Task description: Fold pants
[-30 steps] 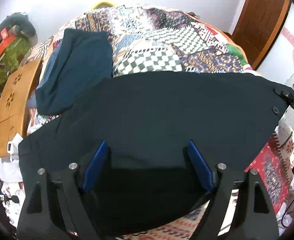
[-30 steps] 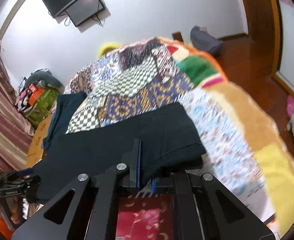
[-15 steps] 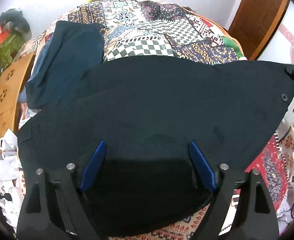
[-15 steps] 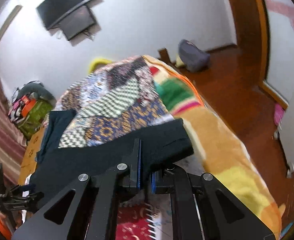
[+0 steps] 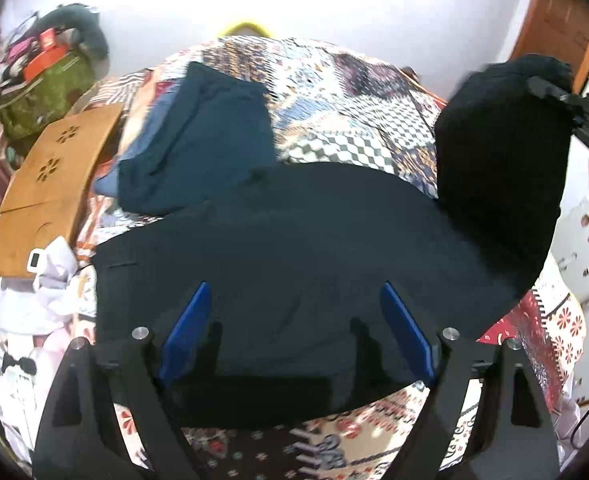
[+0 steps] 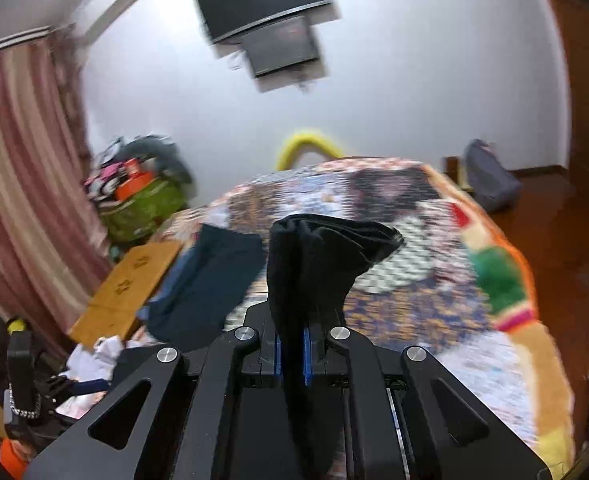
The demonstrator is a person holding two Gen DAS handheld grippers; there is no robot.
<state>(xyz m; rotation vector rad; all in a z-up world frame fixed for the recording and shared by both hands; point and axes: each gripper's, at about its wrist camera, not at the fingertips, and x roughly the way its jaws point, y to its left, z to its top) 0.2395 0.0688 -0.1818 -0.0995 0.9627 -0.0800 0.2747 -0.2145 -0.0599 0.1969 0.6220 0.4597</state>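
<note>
Black pants (image 5: 294, 240) lie spread across the patchwork bed. My left gripper (image 5: 294, 320) is open, its blue pads either side of the cloth near the pants' near edge, holding nothing. My right gripper (image 6: 290, 352) is shut on the pants' right end (image 6: 314, 256) and holds it lifted; the cloth stands up in a bunch above the jaws. In the left wrist view that raised end (image 5: 502, 152) hangs from the right gripper (image 5: 566, 100) at the upper right.
A folded dark teal garment (image 5: 198, 140) lies on the bed behind the pants. A wooden lap table (image 5: 50, 184) and white clothes (image 5: 34, 292) sit at the left. A green bag (image 5: 42, 96) stands by the wall. A TV (image 6: 262, 4) hangs above.
My right gripper has lifted the pants' right end well up off the bed and tilted upward. The left gripper stays open over the near edge.
</note>
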